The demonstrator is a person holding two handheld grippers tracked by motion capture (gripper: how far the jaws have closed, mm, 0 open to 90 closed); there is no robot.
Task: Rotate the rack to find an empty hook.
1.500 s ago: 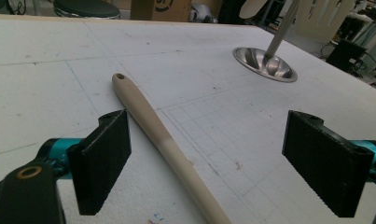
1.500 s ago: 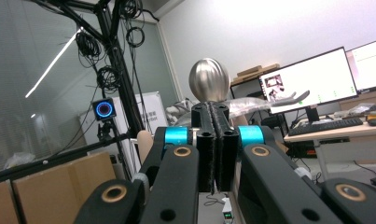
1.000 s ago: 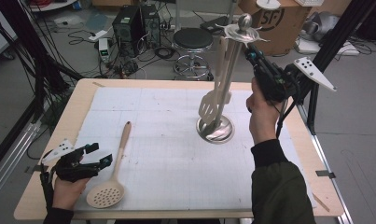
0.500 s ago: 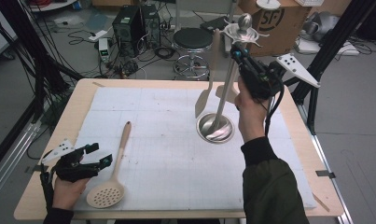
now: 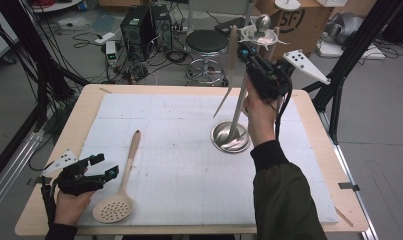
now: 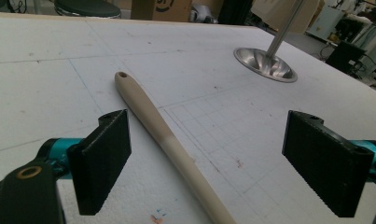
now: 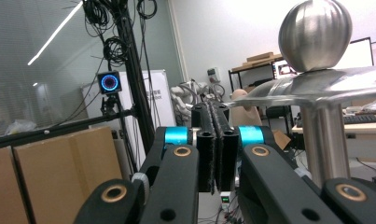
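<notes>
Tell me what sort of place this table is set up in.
Most likely a robotics or recording lab, not a kitchen. Black rig poles stand beside the table, electronics boxes and loose cables lie on the floor, and cardboard boxes sit behind.

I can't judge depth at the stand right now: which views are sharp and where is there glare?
High view: soft; the stand's base shines. Left gripper view: spoon handle sharp, near end blurs. Right gripper view: steel ball glares, background soft.

The high view looks down on the bench [image 5: 154, 107]; the left tongs' [image 6: 223, 163] camera skims low, sharing the stand's base [image 6: 265, 63].
</notes>
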